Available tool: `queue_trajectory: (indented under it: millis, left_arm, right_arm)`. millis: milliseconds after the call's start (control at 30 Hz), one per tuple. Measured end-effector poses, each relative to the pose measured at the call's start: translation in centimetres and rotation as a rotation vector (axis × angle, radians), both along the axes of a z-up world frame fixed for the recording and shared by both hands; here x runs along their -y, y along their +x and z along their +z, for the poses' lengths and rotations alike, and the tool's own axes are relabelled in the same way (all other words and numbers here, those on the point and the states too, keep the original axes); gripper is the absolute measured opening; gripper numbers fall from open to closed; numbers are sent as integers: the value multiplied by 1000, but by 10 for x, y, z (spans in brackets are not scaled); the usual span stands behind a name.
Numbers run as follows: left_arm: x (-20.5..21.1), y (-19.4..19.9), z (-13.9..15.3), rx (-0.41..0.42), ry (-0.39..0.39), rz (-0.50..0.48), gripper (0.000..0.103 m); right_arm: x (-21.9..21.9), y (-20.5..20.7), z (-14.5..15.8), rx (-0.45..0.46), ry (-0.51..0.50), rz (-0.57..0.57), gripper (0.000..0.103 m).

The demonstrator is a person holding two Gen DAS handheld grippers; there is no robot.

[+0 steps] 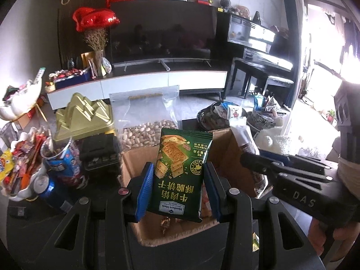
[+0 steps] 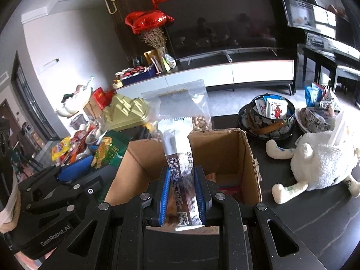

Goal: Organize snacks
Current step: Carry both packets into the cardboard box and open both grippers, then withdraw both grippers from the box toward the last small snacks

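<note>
My left gripper (image 1: 178, 189) is shut on a green biscuit packet (image 1: 182, 175) and holds it upright over the open cardboard box (image 1: 135, 164). My right gripper (image 2: 182, 193) is shut on a silver snack packet (image 2: 180, 164) and holds it over the same box (image 2: 249, 157). The box holds a few snacks at its bottom. In the left wrist view the right gripper (image 1: 258, 159) is at the right with the silver packet (image 1: 244, 139). In the right wrist view the left gripper (image 2: 74, 168) is at the left with the green packet (image 2: 110, 150).
A clear bag of nuts (image 1: 146, 121) stands behind the box beside a gold tin (image 1: 83, 117). A blue can (image 1: 48, 186) and a bowl of snacks (image 1: 20, 168) sit left. Patterned bowls of packets (image 2: 272, 114) and a white plush toy (image 2: 319, 162) sit right.
</note>
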State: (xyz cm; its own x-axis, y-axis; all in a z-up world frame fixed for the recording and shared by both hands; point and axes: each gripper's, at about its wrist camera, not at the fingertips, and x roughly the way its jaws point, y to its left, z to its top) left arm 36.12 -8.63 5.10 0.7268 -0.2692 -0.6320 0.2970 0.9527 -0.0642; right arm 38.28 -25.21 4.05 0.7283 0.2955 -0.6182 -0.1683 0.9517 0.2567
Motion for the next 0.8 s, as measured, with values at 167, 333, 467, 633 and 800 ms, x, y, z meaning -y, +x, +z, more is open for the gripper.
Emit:
queue_trajectory:
  millis: [167, 333, 467, 633, 800]
  left_arm:
    - [3, 10, -4, 0, 21, 8, 57]
    - [-1, -7, 0, 47, 45, 29, 58]
    - [-2, -29, 7, 81, 51, 17, 62]
    - [0, -57, 16, 103, 36, -12, 67]
    - [9, -86, 23, 112, 26, -75, 67]
  right_arm:
    - [-1, 6, -8, 2, -31, -19, 46]
    - [4, -10, -6, 27, -84, -75, 46]
    - [6, -35, 1, 53, -118, -93, 48]
    - [10, -73, 10, 84, -151, -122, 52]
    - [17, -108, 15, 99, -137, -164, 52]
